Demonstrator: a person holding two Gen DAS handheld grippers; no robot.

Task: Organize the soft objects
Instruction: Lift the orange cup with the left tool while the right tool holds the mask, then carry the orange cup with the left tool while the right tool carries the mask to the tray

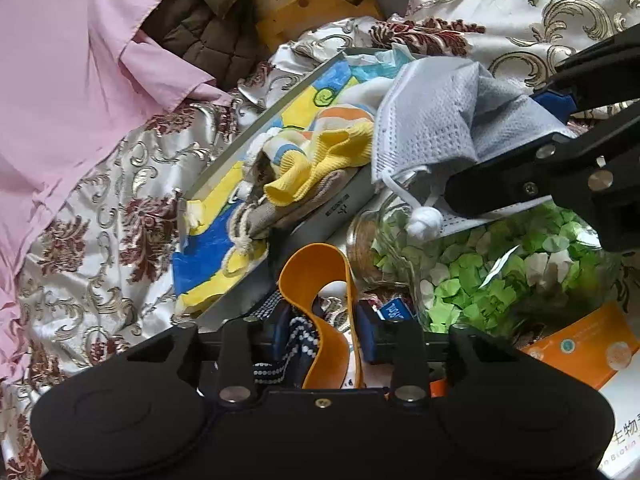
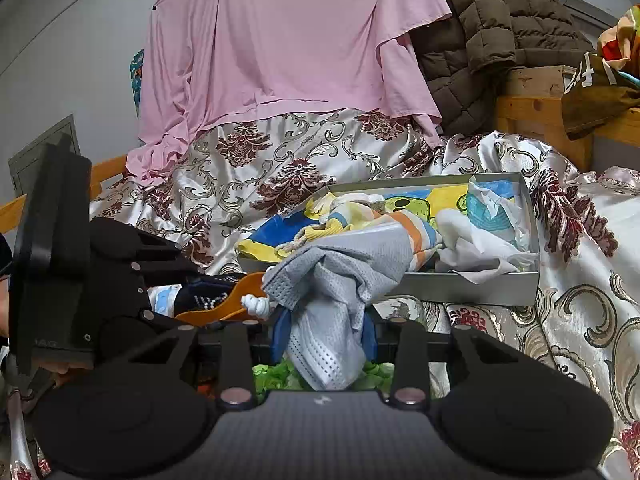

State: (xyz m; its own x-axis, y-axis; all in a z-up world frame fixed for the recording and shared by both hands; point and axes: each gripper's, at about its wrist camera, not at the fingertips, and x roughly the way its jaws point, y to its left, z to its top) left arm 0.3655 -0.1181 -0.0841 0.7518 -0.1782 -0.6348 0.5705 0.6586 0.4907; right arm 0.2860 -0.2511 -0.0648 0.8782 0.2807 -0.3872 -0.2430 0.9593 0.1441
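Note:
My left gripper [image 1: 324, 328] is shut on an orange elastic band [image 1: 312, 272] and a dark blue sock with white dots [image 1: 296, 340], both squeezed between its blue pads. In the right wrist view that gripper [image 2: 200, 288] holds the band [image 2: 224, 306] out just left of my right gripper [image 2: 325, 334]. The right gripper is shut on a grey mesh face mask [image 2: 332, 280], whose white ear loop is knotted [image 1: 424, 220]. The mask [image 1: 432, 120] hangs over the near edge of a grey box [image 1: 224, 160], which holds yellow and striped socks [image 1: 320, 152].
A glass jar of green paper pieces [image 1: 500, 272] lies under the mask, next to an orange carton [image 1: 588, 348]. The box [image 2: 460, 288] rests on a patterned satin quilt [image 2: 248, 168]. Behind it hang a pink shirt [image 2: 280, 60] and a brown quilted jacket [image 2: 480, 40] over a wooden frame [image 2: 532, 112].

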